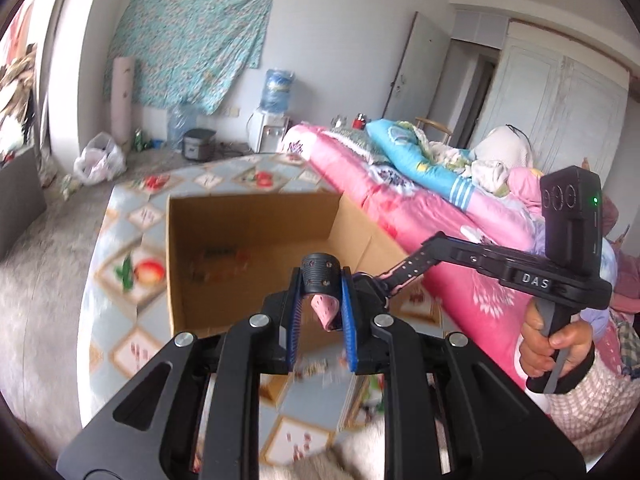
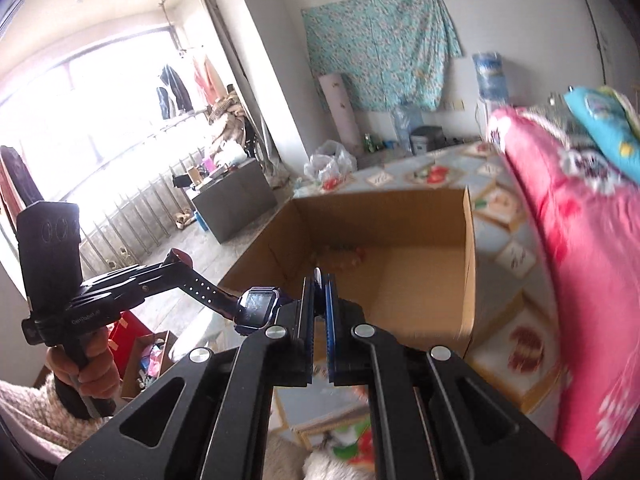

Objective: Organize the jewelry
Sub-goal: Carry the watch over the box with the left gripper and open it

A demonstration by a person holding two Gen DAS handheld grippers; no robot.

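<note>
A dark blue digital watch [image 2: 256, 305] with a black, pink-lined perforated strap hangs in the air between both grippers. My left gripper [image 1: 320, 294] is shut on a folded loop of the strap [image 1: 322, 274], and the pink lining shows between its blue pads [image 1: 347, 312]. My right gripper [image 2: 320, 294] is shut on the thin strap part right beside the watch face. Each gripper shows in the other's view: the right gripper [image 1: 438, 242] at the right, the left gripper [image 2: 178, 260] at the left. An open cardboard box [image 1: 240, 220] [image 2: 400, 220] stands just beyond and below them.
The box sits on a table with a fruit-patterned cloth [image 1: 140, 216] [image 2: 516, 256]. Blurred reddish items [image 2: 344, 258] lie on the box floor. Pink bedding [image 1: 420, 216] [image 2: 580, 280] borders the table on the right. A small carton of odds and ends [image 2: 148, 356] stands on the floor at the left.
</note>
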